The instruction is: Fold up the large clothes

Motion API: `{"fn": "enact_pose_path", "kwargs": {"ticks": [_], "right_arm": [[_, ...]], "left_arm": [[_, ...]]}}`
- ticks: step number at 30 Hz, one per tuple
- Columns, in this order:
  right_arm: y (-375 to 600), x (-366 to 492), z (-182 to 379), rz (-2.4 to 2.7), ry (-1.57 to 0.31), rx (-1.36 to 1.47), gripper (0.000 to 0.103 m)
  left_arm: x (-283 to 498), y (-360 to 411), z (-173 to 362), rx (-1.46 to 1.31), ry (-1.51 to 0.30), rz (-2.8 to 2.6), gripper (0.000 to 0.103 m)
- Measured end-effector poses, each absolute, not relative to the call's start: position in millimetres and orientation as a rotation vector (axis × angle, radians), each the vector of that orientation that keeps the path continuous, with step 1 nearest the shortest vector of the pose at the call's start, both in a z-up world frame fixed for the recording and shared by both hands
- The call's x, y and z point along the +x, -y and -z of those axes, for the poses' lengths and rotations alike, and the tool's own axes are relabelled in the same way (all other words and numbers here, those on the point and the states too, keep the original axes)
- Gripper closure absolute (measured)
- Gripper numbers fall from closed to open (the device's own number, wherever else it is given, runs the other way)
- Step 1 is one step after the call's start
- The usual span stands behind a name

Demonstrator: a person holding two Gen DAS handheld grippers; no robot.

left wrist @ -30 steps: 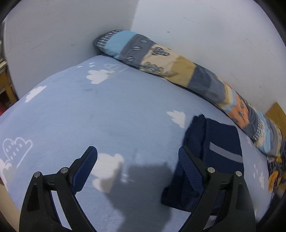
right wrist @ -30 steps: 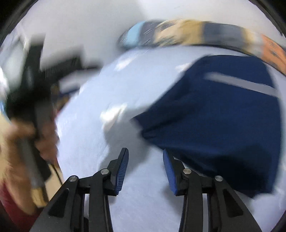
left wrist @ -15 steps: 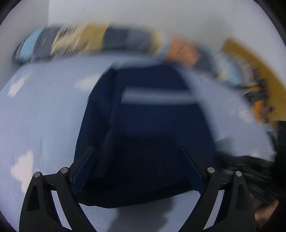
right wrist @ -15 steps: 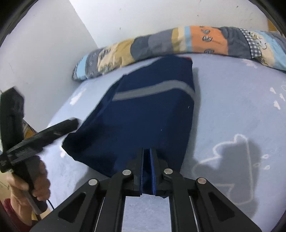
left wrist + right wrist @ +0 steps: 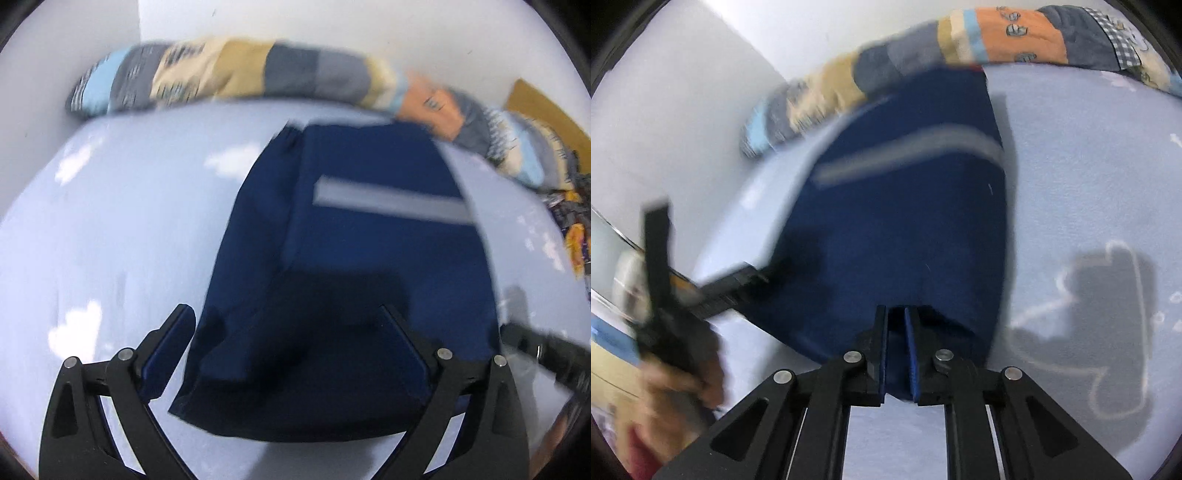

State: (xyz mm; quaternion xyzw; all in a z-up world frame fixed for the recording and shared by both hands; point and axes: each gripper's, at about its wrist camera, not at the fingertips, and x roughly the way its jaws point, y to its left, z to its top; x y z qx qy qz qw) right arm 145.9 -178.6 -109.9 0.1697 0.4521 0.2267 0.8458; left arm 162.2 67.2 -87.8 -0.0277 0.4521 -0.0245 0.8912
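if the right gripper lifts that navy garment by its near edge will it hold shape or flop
Likely floppy: the navy garment lies in soft folded layers on the bed sheet. The right gripper pinches only one edge, so the rest would probably sag and unfold. It looks thin, probably light.

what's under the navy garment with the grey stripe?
The navy garment with the grey stripe lies flat on the light blue cloud-print bedsheet, which shows all around it. The right gripper is shut on its near edge. Whatever lies directly beneath the cloth is covered.
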Motion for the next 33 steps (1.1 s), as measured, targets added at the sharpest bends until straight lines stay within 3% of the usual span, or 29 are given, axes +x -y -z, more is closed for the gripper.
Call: {"fn": "enact_pose_path", "kwargs": {"ticks": [8, 15, 21, 24, 29, 33], "right_arm": [[166.6, 263.7, 68.9, -0.304, -0.866, 0.21, 0.088], [144.1, 351.5, 149.4, -0.224, -1.158, 0.19, 0.087], [163.9, 305.8, 115.0, -0.351, -1.088, 0.322, 0.085], [168.0, 240.4, 94.0, -0.402, -1.05, 0.288, 0.075], [171.1, 147.9, 126.9, -0.394, -1.133, 0.257, 0.066], [179.5, 125.8, 119.5, -0.435, -1.067, 0.277, 0.064]], "left_arm": [[171.6, -63.7, 101.3, -0.041, -1.004, 0.046, 0.004], [182.6, -83.6, 126.8, -0.095, -1.154, -0.017, 0.004], [181.0, -89.7, 116.1, -0.126, -1.124, -0.014, 0.004], [175.8, -92.2, 112.1, -0.128, -1.113, -0.012, 0.004], [172.5, -86.6, 124.8, -0.069, -1.148, -0.023, 0.004], [173.1, -90.2, 127.2, -0.088, -1.143, -0.018, 0.004]]}}
